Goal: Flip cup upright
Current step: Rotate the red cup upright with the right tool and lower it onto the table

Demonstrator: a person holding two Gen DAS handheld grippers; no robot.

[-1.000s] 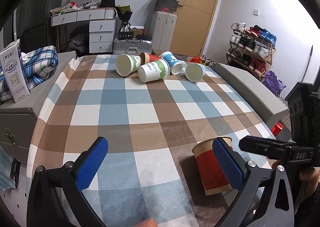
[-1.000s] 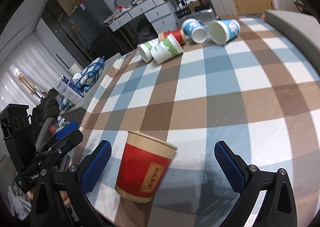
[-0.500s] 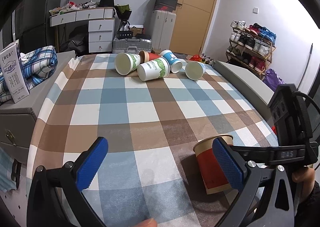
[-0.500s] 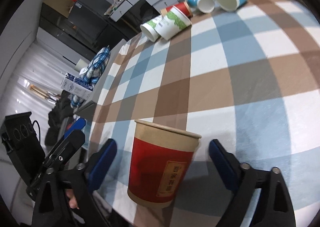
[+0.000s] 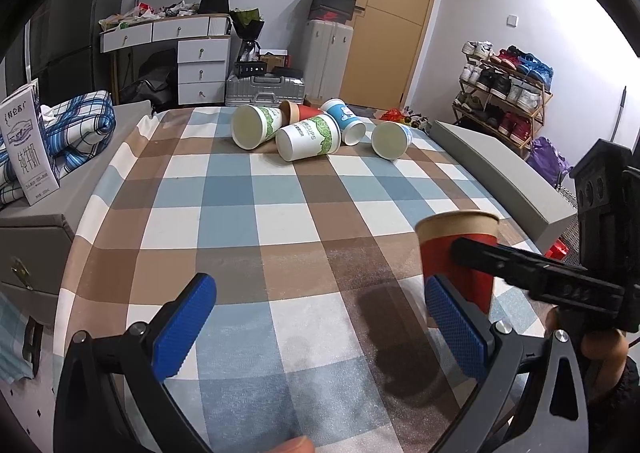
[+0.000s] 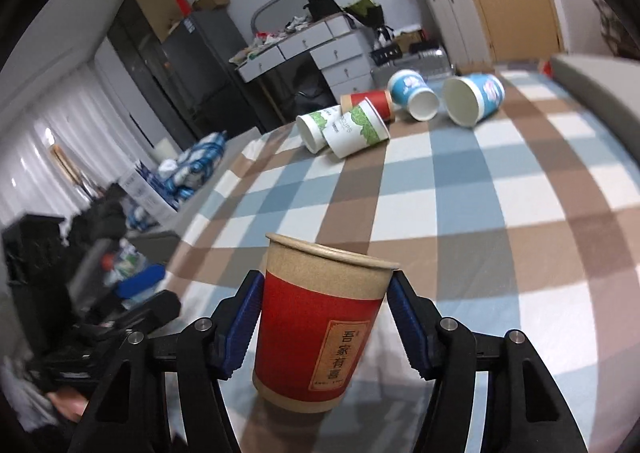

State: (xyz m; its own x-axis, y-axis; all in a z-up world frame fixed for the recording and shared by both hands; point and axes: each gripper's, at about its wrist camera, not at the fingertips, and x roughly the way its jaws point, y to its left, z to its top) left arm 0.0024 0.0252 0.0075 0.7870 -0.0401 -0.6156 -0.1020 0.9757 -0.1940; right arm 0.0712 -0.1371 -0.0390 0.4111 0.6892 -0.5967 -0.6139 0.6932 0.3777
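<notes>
The red cup (image 6: 320,329) is held upright, mouth up, clamped between the blue pads of the right tool (image 6: 324,327) above the near right corner of the checkered tabletop (image 5: 280,221). The left tool (image 5: 316,329) is spread wide apart, with nothing gripped, over the near edge.

- Red cup (image 6: 320,329): matt paper, with a bare kraft-brown band at rim and base.
- Right gripper (image 6: 324,327): blue pads (image 6: 404,327) with a knurled, rubbery texture (pressed to the cup's sides), on matt black plastic arms with bright metal screws.
- Left gripper (image 5: 320,329): the same dotted blue pads (image 5: 184,327) and matt black frame.
- Tablecloth (image 5: 256,221): soft woven checked cloth, matt.
- Fallen cups (image 5: 308,139): smooth printed paper, faintly glossy.
- Suitcase (image 5: 264,91): ribbed, silvery, metallic-looking shell.
</notes>
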